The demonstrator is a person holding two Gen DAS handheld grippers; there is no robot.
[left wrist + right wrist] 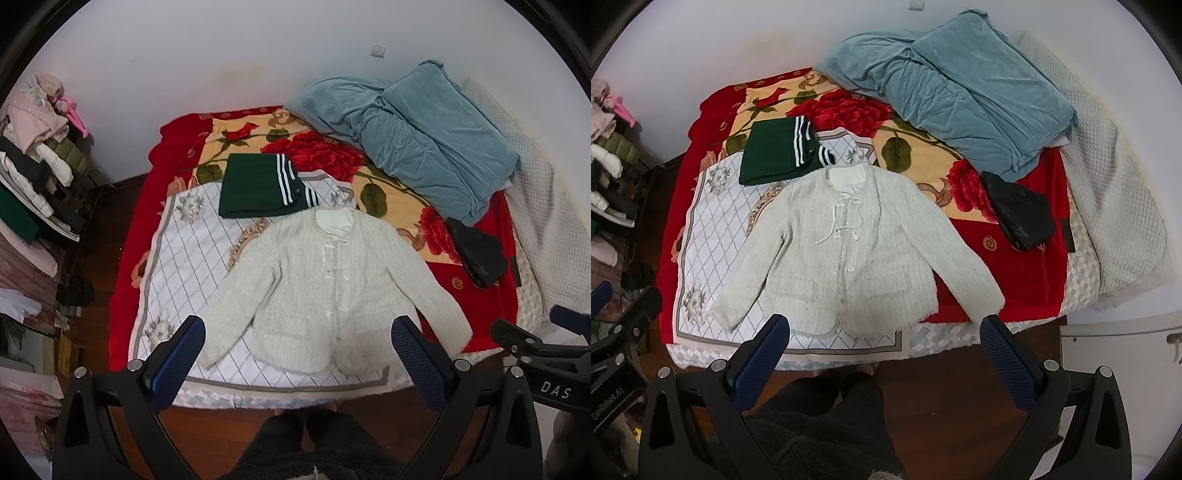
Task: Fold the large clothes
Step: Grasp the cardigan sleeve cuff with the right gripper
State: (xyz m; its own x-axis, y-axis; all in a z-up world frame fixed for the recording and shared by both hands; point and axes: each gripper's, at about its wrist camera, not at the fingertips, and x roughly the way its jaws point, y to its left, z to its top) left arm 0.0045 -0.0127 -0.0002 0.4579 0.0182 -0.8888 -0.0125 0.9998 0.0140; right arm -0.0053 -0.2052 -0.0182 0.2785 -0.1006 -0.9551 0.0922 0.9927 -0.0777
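Observation:
A cream knit cardigan (325,291) lies flat, front up and sleeves spread, on a white diamond-patterned cloth (188,251) on the bed; it also shows in the right wrist view (849,258). A folded dark green garment with white stripes (262,186) lies beyond its collar, also in the right wrist view (777,155). My left gripper (297,328) is open and empty, held above the bed's near edge over the cardigan's hem. My right gripper (884,326) is open and empty, likewise above the hem. The right gripper's body shows at the left view's right edge (546,350).
A red floral blanket (1015,258) covers the bed. A crumpled blue quilt (964,85) lies at the back right, a black bag (1019,210) beside it. A rack of clothes (33,166) stands at the left. A white cabinet (1119,354) is at the right.

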